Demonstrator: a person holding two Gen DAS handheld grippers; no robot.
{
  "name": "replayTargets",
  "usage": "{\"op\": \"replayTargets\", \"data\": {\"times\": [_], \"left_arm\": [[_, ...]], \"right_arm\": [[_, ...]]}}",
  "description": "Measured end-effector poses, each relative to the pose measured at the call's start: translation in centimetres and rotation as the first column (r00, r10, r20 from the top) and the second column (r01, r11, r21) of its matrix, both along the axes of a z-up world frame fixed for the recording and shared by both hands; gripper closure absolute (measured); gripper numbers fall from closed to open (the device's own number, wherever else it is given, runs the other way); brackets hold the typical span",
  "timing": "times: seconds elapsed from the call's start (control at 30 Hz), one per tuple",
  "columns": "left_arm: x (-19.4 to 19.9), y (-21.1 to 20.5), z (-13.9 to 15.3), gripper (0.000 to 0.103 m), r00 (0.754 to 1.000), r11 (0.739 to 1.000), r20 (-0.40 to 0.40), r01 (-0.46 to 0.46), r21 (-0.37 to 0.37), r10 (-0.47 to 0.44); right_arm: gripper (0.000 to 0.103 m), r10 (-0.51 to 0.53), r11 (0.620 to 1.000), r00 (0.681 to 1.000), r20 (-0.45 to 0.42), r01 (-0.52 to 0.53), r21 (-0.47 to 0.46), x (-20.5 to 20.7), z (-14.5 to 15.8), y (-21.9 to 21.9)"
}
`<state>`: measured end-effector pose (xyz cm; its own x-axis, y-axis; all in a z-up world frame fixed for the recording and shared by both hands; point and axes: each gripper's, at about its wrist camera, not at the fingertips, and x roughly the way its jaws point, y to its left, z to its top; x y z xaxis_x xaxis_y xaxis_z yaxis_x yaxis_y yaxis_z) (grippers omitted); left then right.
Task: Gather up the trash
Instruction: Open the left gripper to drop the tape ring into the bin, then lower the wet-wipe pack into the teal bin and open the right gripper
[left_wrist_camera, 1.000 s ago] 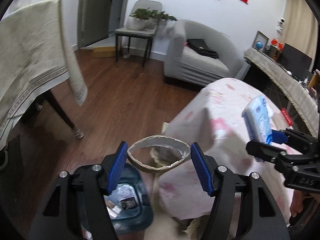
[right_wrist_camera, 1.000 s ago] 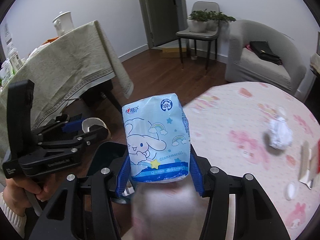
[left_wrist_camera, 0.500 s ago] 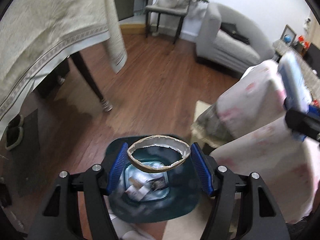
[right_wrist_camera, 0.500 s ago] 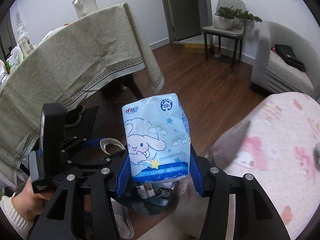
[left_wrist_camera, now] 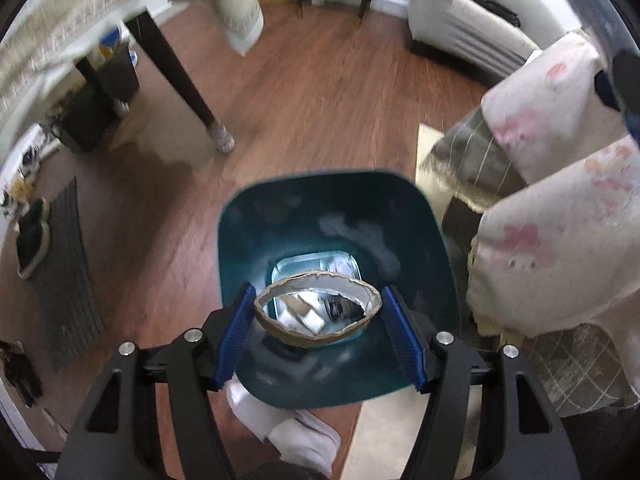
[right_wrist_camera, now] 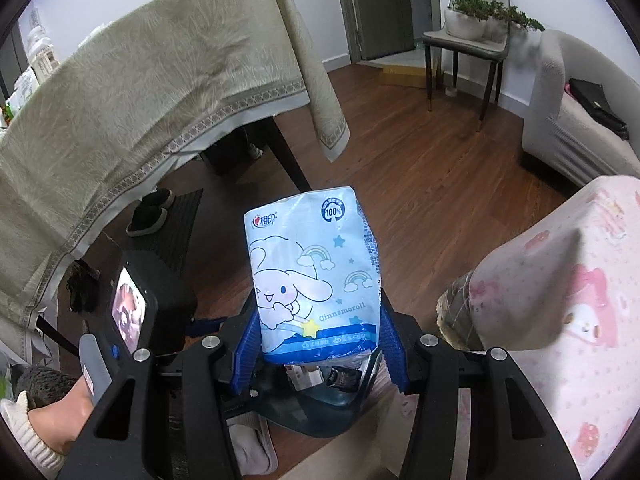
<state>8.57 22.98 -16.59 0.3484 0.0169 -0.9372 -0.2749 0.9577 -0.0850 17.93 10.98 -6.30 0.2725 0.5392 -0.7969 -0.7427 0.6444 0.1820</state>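
My left tool (left_wrist_camera: 318, 316) is clenched on a torn ring of brown cardboard (left_wrist_camera: 317, 312), held flat between its two blue pads. The ring hangs directly above the open mouth of the dark teal bin (left_wrist_camera: 332, 216), which stands on the wooden floor (left_wrist_camera: 304, 92). Through the ring I see scraps of paper and packaging lying at the bottom of the bin. To the left of the bin stands a dark table leg (left_wrist_camera: 180, 76) under a hanging beige cloth. Just right of the bin hangs the edge of a pink-patterned cloth (left_wrist_camera: 560, 240) covering the tabletop.

My right tool (right_wrist_camera: 316, 344) is grasping a light blue tissue pack (right_wrist_camera: 312, 276) printed with a cartoon rabbit, gripped upright at its lower end between the blue pads. The pack sits above the bin (right_wrist_camera: 320, 416), whose rim shows just below the pads. To the left of the bin in this view is the back of my left tool (right_wrist_camera: 148, 304), with a hand (right_wrist_camera: 52, 412) on its handle. Right of the bin is the pink cloth (right_wrist_camera: 580, 320).
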Motion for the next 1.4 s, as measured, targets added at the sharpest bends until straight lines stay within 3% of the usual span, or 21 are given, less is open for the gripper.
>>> {"op": "replayTargets", "data": {"times": [0.2, 0.4, 0.6, 0.83, 1.0, 1.27, 1.4], "left_arm": [[-0.5, 0.2, -3.1, 0.034, 0.997, 1.0, -0.082, -0.002, -0.024, 0.0], [-0.9, 0.0, -3.5, 0.021, 0.995, 0.999, -0.093, 0.029, -0.035, -0.032], [-1.3, 0.8, -1.5, 0.024, 1.0, 0.999, -0.025, 0.012, -0.041, -0.013], [-3.1, 2.4, 3.7, 0.031, 0.994, 0.999, 0.101, -0.03, -0.031, 0.033], [-4.5, 3.9, 7.7, 0.041, 0.968, 0.997, 0.236, -0.082, -0.013, 0.082], [-6.1, 5.2, 11.2, 0.06, 0.933, 0.991, 0.334, -0.129, -0.034, 0.133], [-6.6, 5.4, 12.8, 0.062, 0.917, 0.991, 0.375, -0.124, -0.049, 0.133]], "right_arm": [[0.049, -0.018, 0.999, 0.999, -0.03, 0.017, -0.03, 0.5, -1.9, 0.7], [0.049, -0.025, 0.999, 0.998, -0.049, 0.023, -0.046, 1.0, -3.1, 1.3], [0.049, -0.023, 0.997, 0.998, -0.067, 0.018, -0.08, 1.0, -4.8, 2.3], [0.049, -0.037, 0.992, 0.995, -0.091, 0.026, -0.125, 1.3, -7.2, 2.9], [0.049, -0.013, 0.987, 0.994, -0.104, -0.004, -0.16, 0.5, -8.9, 4.4], [0.049, -0.001, 0.969, 0.99, -0.143, -0.034, -0.243, -0.4, -13.2, 6.2], [0.049, 0.011, 0.956, 0.987, -0.158, -0.057, -0.289, -0.8, -15.4, 6.5]]}}
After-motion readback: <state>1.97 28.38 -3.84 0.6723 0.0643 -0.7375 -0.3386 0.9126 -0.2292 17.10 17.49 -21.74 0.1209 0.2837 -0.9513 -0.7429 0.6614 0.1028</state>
